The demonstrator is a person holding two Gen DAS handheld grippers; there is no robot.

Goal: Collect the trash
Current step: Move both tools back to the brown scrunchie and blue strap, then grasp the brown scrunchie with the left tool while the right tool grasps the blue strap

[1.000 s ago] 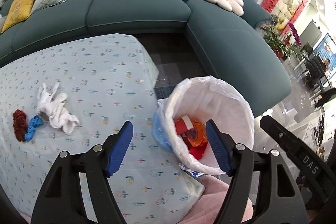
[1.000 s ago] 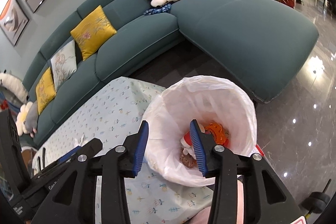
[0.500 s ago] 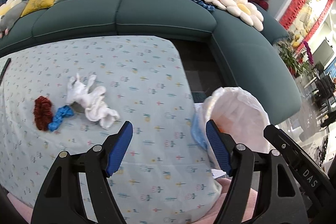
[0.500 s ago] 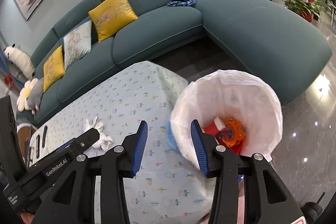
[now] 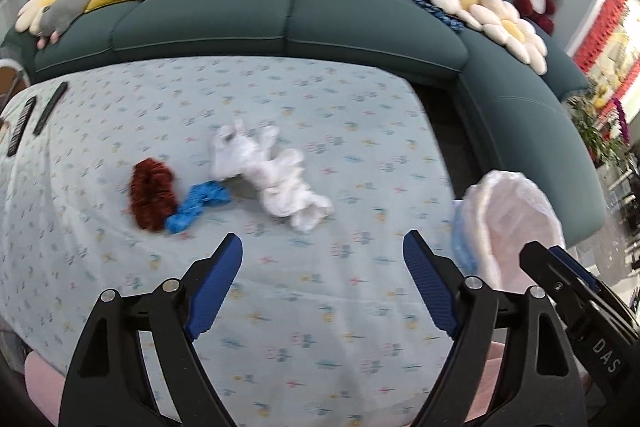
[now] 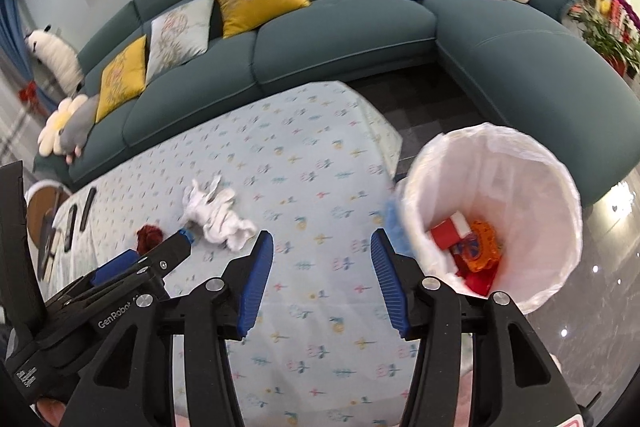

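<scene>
A crumpled white tissue point(image 5: 276, 179) lies on the patterned tablecloth point(image 5: 320, 307), with a blue scrap point(image 5: 196, 207) and a dark red scrap point(image 5: 152, 193) to its left. My left gripper point(image 5: 322, 267) is open and empty, hovering just in front of the tissue. The white-lined trash bin point(image 6: 504, 211) stands off the table's right edge and holds red and orange wrappers point(image 6: 468, 243). My right gripper point(image 6: 322, 259) is open and empty between tissue point(image 6: 218, 213) and bin. The bin also shows in the left wrist view point(image 5: 512, 215).
Two black remotes point(image 5: 36, 115) lie at the table's far left. A teal corner sofa point(image 5: 288, 23) with cushions wraps behind the table. Dark floor point(image 6: 432, 111) shows between the table and the sofa.
Both grippers swung left, away from the bin and toward the trash on the table. The right jaws opened wider. The left gripper now faces the white tissue.
</scene>
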